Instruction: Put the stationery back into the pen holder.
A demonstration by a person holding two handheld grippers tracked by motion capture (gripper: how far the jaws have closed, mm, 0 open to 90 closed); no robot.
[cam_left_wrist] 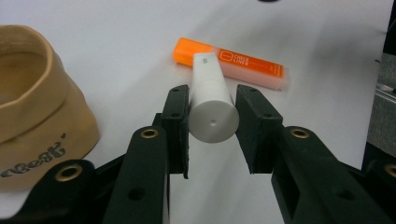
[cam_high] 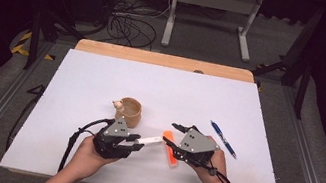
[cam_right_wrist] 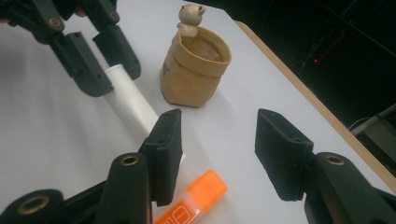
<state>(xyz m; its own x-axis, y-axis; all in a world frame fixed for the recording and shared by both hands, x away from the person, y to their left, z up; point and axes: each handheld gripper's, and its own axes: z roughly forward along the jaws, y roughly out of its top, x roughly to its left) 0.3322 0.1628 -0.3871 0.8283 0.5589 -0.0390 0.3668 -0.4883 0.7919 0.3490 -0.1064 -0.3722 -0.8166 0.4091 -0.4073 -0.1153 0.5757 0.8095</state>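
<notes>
A white tube (cam_left_wrist: pixel 208 74) lies level between the jaws of my left gripper (cam_left_wrist: pixel 213 95), which is shut on its capped end. The tube's flat far end reaches over one end of an orange highlighter (cam_left_wrist: pixel 243 63) that lies on the white table. In the high view the left gripper (cam_high: pixel 137 142) and tube (cam_high: pixel 148 140) point right, toward the highlighter (cam_high: pixel 169 149). My right gripper (cam_high: pixel 172 134) stands open just above the highlighter (cam_right_wrist: pixel 194 200), nothing between its jaws (cam_right_wrist: pixel 219 122). One of its fingers (cam_right_wrist: pixel 166 154) hides the tube's (cam_right_wrist: pixel 130 105) far end.
A tan paper-bag-style cup (cam_high: pixel 130 111) with a small bear figure (cam_right_wrist: pixel 189 18) on its rim stands just beyond the left gripper. A blue pen (cam_high: pixel 223 139) lies to the right of the right hand. The table's wooden far edge (cam_high: pixel 166 60) runs along the back.
</notes>
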